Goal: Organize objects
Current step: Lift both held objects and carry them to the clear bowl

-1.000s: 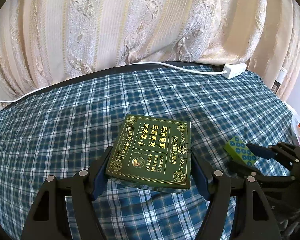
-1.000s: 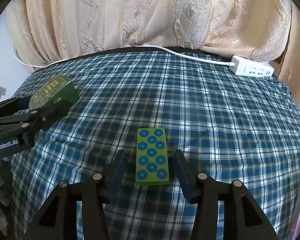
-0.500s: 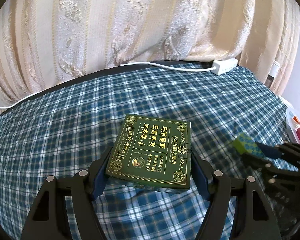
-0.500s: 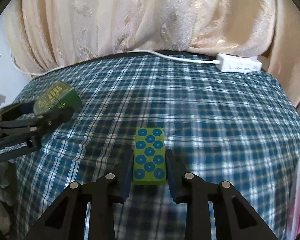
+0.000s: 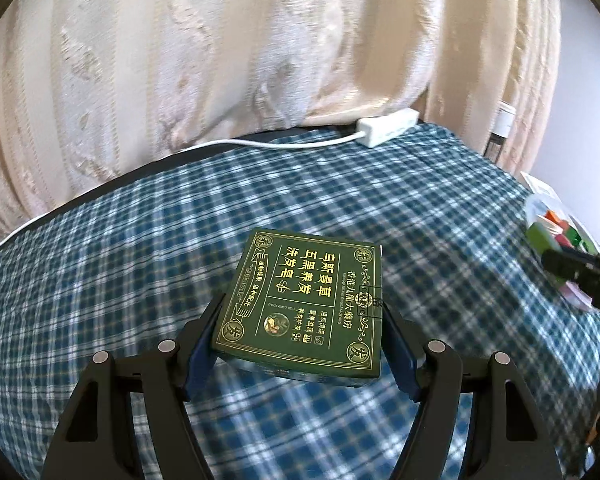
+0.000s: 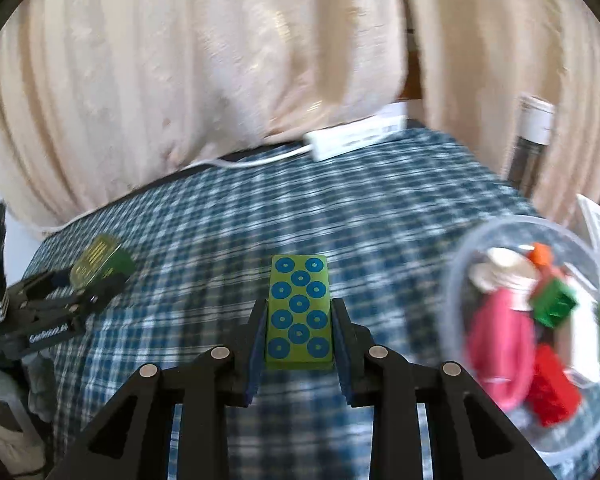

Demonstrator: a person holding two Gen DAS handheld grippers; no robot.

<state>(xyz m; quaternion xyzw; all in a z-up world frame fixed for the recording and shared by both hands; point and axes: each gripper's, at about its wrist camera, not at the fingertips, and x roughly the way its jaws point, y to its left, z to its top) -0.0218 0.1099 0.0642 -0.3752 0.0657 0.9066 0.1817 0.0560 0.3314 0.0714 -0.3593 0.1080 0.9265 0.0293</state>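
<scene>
- Blue-and-white checked cloth [image 6: 380, 208] covers the surface, with cream curtains [image 6: 180, 80] behind it at the top of both views.
- Green tile with blue rings [image 6: 299, 312] sits lower centre in the right wrist view, clamped on its long sides by the right gripper [image 6: 299, 344], whose jaws are narrow and pressing it.
- Clear round tub [image 6: 460, 264] at the right edge already holds coloured toys; judged as the drop spot, so the tile should come over the rim before the jaws let go.
- Dark green box with gold lettering [image 5: 304, 304] fills the lower centre of the left wrist view, held across its width by the left gripper [image 5: 300, 344] at a wide setting.
- White power strip [image 5: 386, 126] and its cord lie along the far edge, well apart from both loads.
- Blur suggests fast travel; slowing near the tub would avoid knocking it.
</scene>
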